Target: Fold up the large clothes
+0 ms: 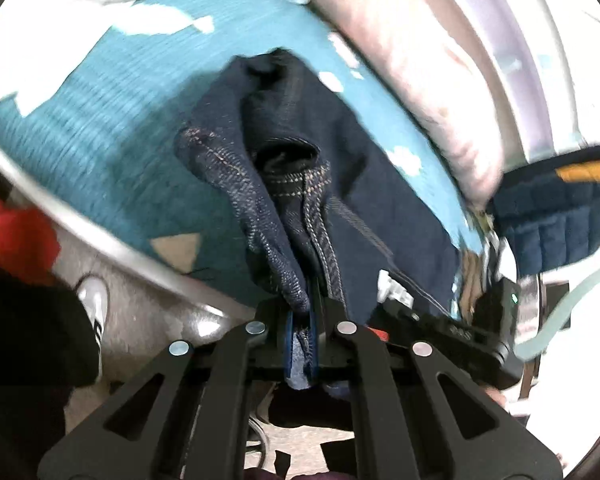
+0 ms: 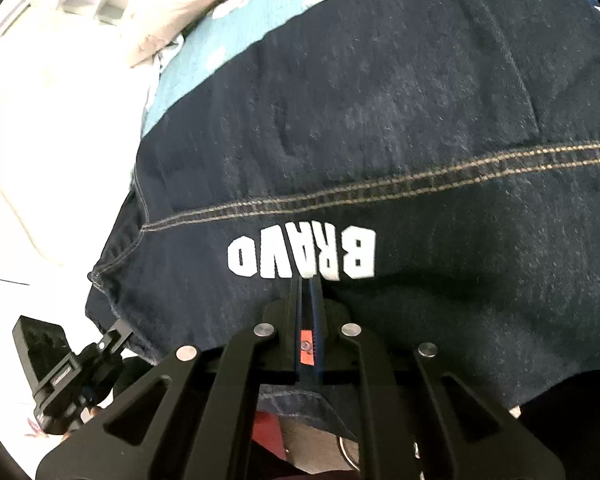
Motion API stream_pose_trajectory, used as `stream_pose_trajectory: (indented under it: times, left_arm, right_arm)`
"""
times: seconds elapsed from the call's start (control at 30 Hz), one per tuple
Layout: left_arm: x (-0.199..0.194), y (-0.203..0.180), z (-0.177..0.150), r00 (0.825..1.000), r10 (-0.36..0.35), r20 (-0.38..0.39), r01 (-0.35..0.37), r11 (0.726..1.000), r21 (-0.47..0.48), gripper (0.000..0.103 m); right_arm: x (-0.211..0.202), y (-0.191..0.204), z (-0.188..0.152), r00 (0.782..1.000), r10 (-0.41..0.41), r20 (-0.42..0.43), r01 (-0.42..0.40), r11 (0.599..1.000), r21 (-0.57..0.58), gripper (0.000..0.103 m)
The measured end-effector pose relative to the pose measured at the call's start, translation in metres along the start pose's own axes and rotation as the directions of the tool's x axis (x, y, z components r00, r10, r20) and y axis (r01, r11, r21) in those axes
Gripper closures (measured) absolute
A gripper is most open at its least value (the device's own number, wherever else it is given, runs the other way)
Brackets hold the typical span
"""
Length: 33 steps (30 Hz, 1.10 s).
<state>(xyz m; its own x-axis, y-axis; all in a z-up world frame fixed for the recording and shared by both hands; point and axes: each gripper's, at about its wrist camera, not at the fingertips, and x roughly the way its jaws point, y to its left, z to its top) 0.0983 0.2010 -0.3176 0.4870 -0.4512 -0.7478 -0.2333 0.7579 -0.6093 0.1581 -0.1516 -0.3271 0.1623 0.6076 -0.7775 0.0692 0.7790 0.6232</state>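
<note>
With my left gripper (image 1: 302,312) clamped on the jeans (image 1: 292,168) and my right gripper (image 2: 308,300) pinching their hem, I'd carry both level across the bed (image 1: 100,128).

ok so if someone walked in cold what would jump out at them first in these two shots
Probably the white BRAVO lettering, upside down on the dark denim garment that fills the right wrist view, just beyond the right claw. In the left wrist view, the left claw is shut on a bunched, tan-stitched fold of that denim, which trails across a teal bedspread with white patches.
</note>
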Motion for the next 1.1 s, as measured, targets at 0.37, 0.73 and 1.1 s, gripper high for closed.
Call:
stream_pose_trajectory:
  times: [0.37, 0.73, 1.1]
  left_arm:
    - [-0.004, -0.094, -0.011, 0.999, -0.046, -0.009, 0.046, 0.949, 0.312, 0.098]
    - [0.024, -0.187, -0.032, 0.98, -0.148, -0.131, 0.195, 0.827, 0.527, 0.098]
    - [0.11, -0.271, -0.089, 0.927, -0.137, -0.35, 0.338, 0.709, 0.618, 0.099]
  right_arm:
    - [0.003, 0.006, -0.006, 1.0, 0.005, -0.018, -0.005, 0.999, -0.049, 0.101]
    - [-0.074, 0.027, -0.017, 0.929, 0.308, 0.206, -0.284, 0.949, -0.137, 0.1]
    - [-0.146, -0.069, -0.052, 0.889, 0.077, 0.452, -0.138, 0.985, 0.104, 0.1]
